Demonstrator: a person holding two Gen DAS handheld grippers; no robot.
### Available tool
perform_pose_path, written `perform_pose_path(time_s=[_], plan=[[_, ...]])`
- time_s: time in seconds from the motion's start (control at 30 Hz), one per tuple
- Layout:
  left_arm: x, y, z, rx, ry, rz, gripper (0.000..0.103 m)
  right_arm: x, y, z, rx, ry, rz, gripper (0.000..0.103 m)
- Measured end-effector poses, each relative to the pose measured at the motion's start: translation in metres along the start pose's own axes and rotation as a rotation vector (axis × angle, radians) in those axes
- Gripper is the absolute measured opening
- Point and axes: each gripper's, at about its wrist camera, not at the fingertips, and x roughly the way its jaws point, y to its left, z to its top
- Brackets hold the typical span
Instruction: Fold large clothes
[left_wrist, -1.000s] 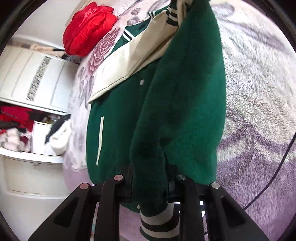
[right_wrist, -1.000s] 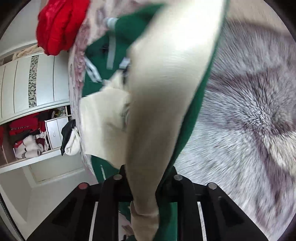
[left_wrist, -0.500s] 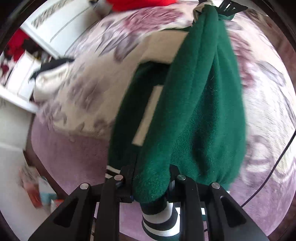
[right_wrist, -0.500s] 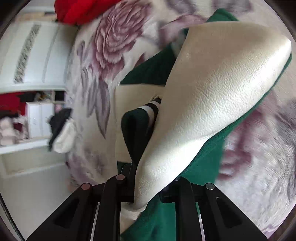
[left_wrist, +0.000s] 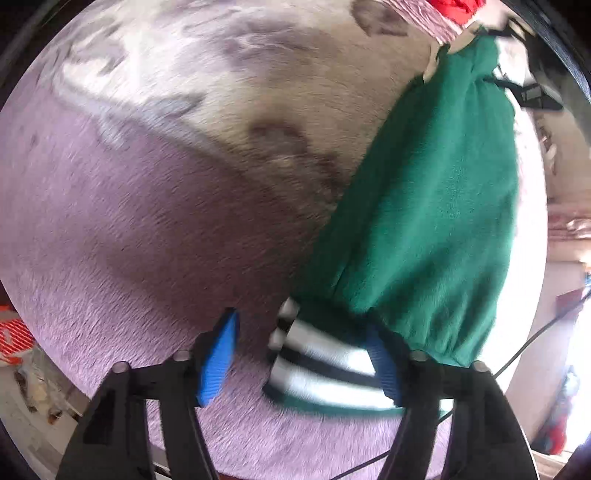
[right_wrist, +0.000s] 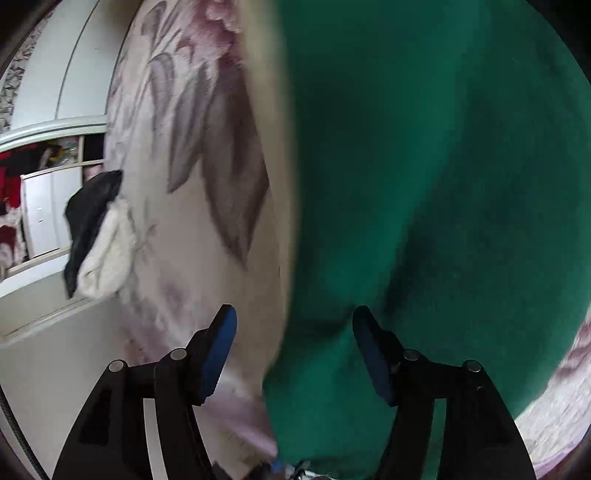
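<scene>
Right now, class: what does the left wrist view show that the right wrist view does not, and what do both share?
Only the left wrist view shows the jacket's striped cuff, lying between the open jaws of the left hand-held gripper, plus plain lilac blanket and a red item at the top edge.

Only the right wrist view shows the white wardrobe, a black and white bundle, and the right hand-held gripper, also open.

Both show the green jacket on the floral bedcover. Both pairs of jaws have just been opening.
</scene>
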Motion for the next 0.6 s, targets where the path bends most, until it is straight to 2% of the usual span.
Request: perform_pose_path(time_s=[0.07,0.1,0.17,0.27,0.3,0.37,0.43,0.47,0.5,0.6], plan=[[-0.004,0.009,-0.004,-0.018,0.027,0.042,0.065,-0.018,-0.009,-0.024,-0.017,-0.003,0.037,0.068],[-0.006,0.012,-0.005,-0.020,0.033,0.035,0.064,-0.028,-0.017,-0.040,-0.031,-0.014,0.045,0.068],[-0.011,0.016,-0.004,-0.050,0.041,-0.027,0.064,-0.040,-0.033,-0.069,-0.058,-0.022,0.005,0.074],[-0.012,0.011,0.000,-0.071,0.041,-0.143,0.064,-0.046,-0.074,-0.127,-0.081,-0.018,-0.072,0.074],[-0.007,0.007,0.002,-0.067,0.046,-0.160,0.064,-0.044,-0.090,-0.149,-0.069,-0.001,-0.087,0.074],[0.007,-0.004,0.007,-0.053,0.054,-0.163,0.064,-0.032,-0.127,-0.191,-0.021,0.042,-0.088,0.074],[0.019,-0.014,0.014,-0.029,0.052,-0.112,0.060,-0.013,-0.164,-0.234,0.053,0.091,-0.065,0.074],[0.021,-0.020,0.013,-0.013,0.030,-0.086,0.042,-0.004,-0.176,-0.247,0.082,0.108,-0.056,0.074],[0.023,-0.024,0.015,0.001,0.020,-0.083,0.030,0.009,-0.192,-0.264,0.122,0.133,-0.043,0.074],[0.024,-0.030,0.009,0.009,-0.019,-0.048,0.025,0.046,-0.228,-0.303,0.205,0.157,0.027,0.074]])
